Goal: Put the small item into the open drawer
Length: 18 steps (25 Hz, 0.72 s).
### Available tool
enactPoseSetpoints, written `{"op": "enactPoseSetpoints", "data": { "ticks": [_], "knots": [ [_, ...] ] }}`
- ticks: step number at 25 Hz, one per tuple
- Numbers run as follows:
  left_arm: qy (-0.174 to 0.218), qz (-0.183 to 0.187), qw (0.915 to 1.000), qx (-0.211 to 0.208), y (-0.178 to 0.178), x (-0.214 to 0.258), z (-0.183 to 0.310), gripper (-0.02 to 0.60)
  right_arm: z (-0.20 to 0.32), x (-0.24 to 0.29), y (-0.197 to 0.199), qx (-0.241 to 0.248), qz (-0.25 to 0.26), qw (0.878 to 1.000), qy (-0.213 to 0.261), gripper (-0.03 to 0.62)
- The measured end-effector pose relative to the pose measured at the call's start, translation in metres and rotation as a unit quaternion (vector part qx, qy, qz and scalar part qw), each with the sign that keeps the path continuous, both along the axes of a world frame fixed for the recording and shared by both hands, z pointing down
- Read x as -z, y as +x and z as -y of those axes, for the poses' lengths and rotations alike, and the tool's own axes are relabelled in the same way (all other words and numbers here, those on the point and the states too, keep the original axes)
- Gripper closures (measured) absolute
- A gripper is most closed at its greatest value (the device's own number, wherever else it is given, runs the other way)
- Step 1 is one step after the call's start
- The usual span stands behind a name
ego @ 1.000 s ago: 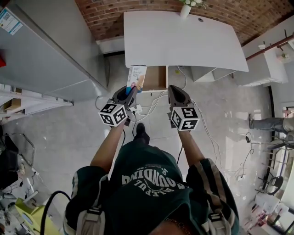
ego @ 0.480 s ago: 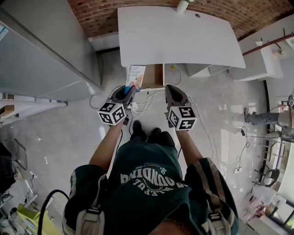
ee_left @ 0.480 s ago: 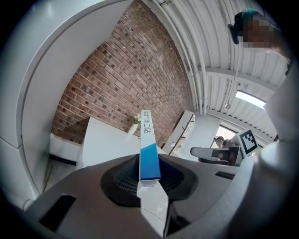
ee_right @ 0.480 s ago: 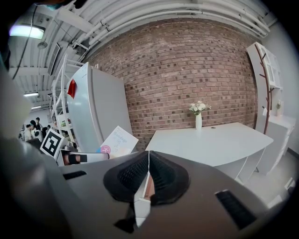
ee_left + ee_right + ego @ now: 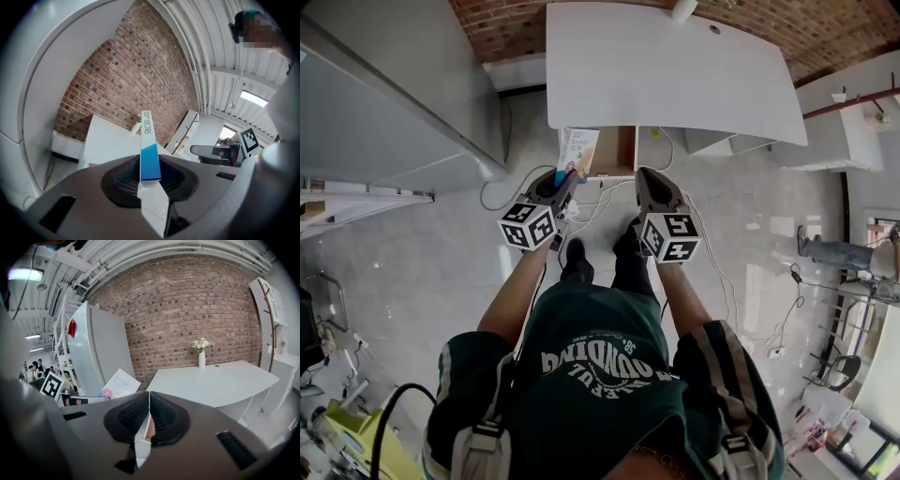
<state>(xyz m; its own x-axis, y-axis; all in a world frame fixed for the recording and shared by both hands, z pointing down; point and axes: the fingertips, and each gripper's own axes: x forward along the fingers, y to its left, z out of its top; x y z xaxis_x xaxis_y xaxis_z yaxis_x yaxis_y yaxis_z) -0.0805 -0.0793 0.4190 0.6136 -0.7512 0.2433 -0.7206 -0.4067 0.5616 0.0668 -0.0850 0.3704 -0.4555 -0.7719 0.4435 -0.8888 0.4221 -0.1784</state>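
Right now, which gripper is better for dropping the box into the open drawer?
Left. The left gripper grips the flat box, with the open drawer just ahead. The right gripper is shut with nothing in it.

Bright even daylight, strong fisheye edge distortion

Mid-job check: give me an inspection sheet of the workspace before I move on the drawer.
Surface: white desk, bare apart from a vase at its far edge.
Job's things: flat white-and-blue box held up by the left edge of the open drawer under the desk.
Clutter: nothing seen.
Grippers: left gripper shut on the box; right gripper shut, empty.
Cables: white cables loop on the floor before the drawer.
Surroundings: brick wall, grey cabinet at left, bystander's legs at right.
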Motion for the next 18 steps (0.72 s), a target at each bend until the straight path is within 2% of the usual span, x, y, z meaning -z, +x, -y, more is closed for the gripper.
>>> {"op": "enactPoseSetpoints", "data": {
  "ticks": [7,18],
  "knots": [
    [-0.009,0.020,0.9996,0.017,0.004,-0.010,0.002,0.491,0.012,-0.022,0.001,0.022,0.014,1.000,-0.012,0.569],
    [-0.047,0.038,0.9961,0.065,0.017,-0.043,0.001,0.491,0.039,-0.053,0.010,0.077,0.020,0.996,-0.038,0.569]
  ]
}}
